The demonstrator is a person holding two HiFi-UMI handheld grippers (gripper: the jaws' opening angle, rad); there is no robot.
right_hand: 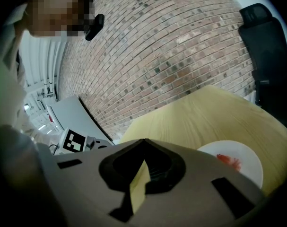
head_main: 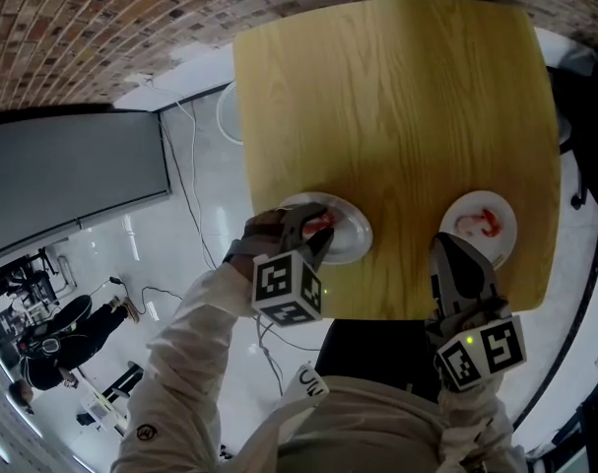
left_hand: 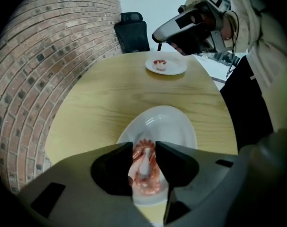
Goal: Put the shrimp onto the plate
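Note:
On the round wooden table (head_main: 397,116) stand two white plates. Near the table's front edge, the left plate (head_main: 356,233) (left_hand: 181,126) has a pink shrimp (left_hand: 144,169) (head_main: 319,222) lying on it. My left gripper (head_main: 316,236) (left_hand: 144,148) points steeply down over that plate. Its jaws stand apart on either side of the shrimp, open. The right plate (head_main: 466,208) (right_hand: 249,157) (left_hand: 177,70) carries another shrimp (head_main: 489,222) (right_hand: 228,161) (left_hand: 159,64). My right gripper (head_main: 444,242) (right_hand: 143,142) hovers short of that plate, to its left, with the tips shut together on nothing.
A brick wall (left_hand: 44,70) curves round the table's far side. A black office chair (left_hand: 132,32) (right_hand: 265,41) stands beyond the table. A grey panel (head_main: 72,175) and cables on the white floor lie to the left. A person (head_main: 52,333) stands far off.

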